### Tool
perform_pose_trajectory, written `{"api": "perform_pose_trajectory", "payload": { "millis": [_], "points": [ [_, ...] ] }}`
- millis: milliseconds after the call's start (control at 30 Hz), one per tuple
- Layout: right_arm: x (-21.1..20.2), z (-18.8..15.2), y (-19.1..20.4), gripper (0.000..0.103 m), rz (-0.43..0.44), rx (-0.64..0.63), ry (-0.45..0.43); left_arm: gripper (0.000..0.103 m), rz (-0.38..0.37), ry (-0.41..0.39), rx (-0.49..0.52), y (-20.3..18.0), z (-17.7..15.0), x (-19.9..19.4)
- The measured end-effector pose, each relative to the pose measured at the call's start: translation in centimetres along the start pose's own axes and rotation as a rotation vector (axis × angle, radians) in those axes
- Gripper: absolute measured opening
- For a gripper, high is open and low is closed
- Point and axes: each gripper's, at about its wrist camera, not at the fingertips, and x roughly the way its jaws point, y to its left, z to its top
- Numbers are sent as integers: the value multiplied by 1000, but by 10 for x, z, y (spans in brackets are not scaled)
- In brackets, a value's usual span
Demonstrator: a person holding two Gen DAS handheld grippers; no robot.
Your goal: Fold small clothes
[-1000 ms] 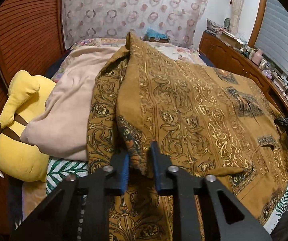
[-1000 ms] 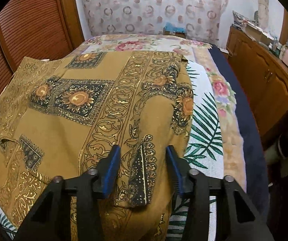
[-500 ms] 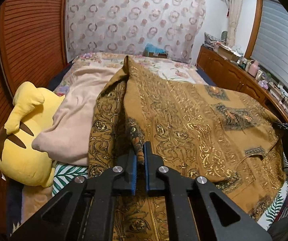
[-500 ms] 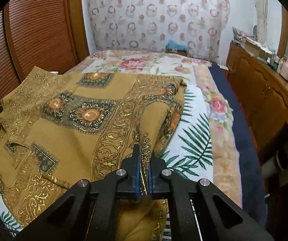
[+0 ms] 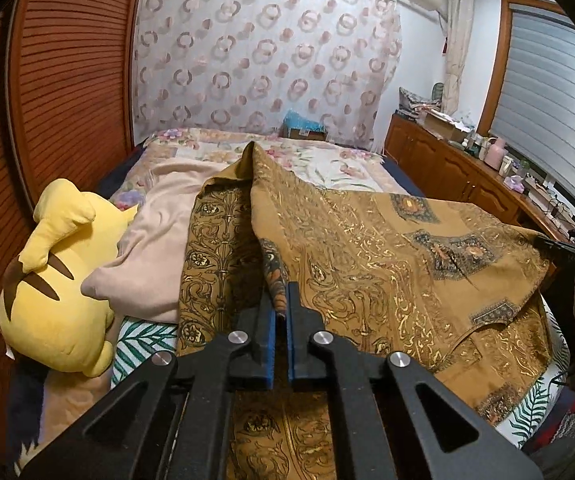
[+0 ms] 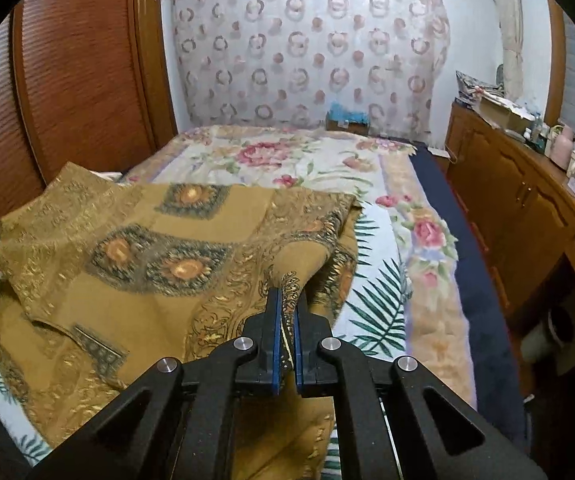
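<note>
The brown, gold-patterned garment point(image 5: 387, 248) is spread over the bed point(image 6: 287, 160), and a ridge of its cloth rises into each pair of tongs. The left tongs point(image 5: 280, 312) are pressed together on a raised fold at the garment's near edge; the right tongs point(image 6: 286, 312) are likewise clamped on a pinched-up fold at its edge nearest the fern-print sheet point(image 6: 371, 304). A second ago both pairs stood wide apart around those folds; they have since closed, and the cloth now lifts off the bed toward them. Beside the garment, on its far side from the right tongs, lie a beige cloth point(image 5: 155, 240) and a yellow plush toy point(image 5: 51, 292). No readable writing or labels show anywhere.
</note>
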Motion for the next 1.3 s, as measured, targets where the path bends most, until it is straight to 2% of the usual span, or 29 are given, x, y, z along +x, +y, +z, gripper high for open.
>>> {"api": "perform_pose_trajectory", "payload": {
  "millis": [500, 700, 833, 933, 1033, 1100, 1167, 1233, 1300],
  "points": [
    [-40, -52, 2, 4, -5, 2, -14, 4, 17, -28, -3, 4, -32, -35],
    [-49, -62, 8, 4, -16, -7, -10, 4, 15, -41, -8, 2, -44, -51],
    [-64, -60, 9, 4, -15, -14, -36, 4, 18, -64, 8, -2, -44, -64],
    [-73, -60, 11, 4, -16, -28, -58, 4, 28, -51, 16, -2, -46, -64],
    [-70, -65, 9, 4, -15, -28, -40, 5, 48, -23, 18, 0, -50, -58],
    [-65, -72, 9, 5, -34, -35, -13, 10, 58, -2, 8, 4, -54, -52],
    [-62, -74, 10, 7, -65, -37, -1, 27, 66, 3, 8, 5, -57, -51],
    [-60, -74, 10, 11, -57, -33, 2, 38, 68, 6, 2, 7, -60, -51],
    [-58, -72, 15, 19, -53, -40, 3, 40, 62, 15, -3, 8, -64, -50]
  ]
}}
